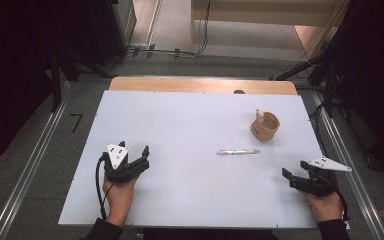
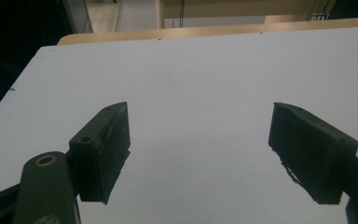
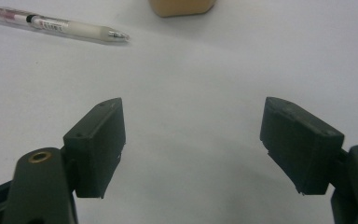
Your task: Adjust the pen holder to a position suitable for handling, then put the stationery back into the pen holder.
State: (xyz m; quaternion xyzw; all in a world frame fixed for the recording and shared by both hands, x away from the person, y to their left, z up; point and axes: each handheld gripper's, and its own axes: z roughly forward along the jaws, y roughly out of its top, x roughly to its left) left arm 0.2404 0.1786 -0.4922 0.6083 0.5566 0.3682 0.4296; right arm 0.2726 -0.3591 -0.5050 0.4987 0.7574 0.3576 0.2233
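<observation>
At the lower right of the frame the right tongs (image 1: pixel 291 178) rest on the white worktop (image 1: pixel 180 125), jaws spread and holding nothing; the left tongs (image 1: pixel 135 159) at the lower left are spread and bare too. One pen (image 1: pixel 238 151) lies up and to the left of the right tongs, its long axis across the frame, nearer the right hand. Beyond it stands one wooden cup (image 1: pixel 265 125).

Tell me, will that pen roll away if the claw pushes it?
Probably, if pushed from the side. The pen looks round and smooth and lies flat on the white table, so a sideways nudge could set it rolling. It looks thin and stiff, likely light. Its slick barrel might slip between the claw's pads unless squeezed across the middle.
</observation>
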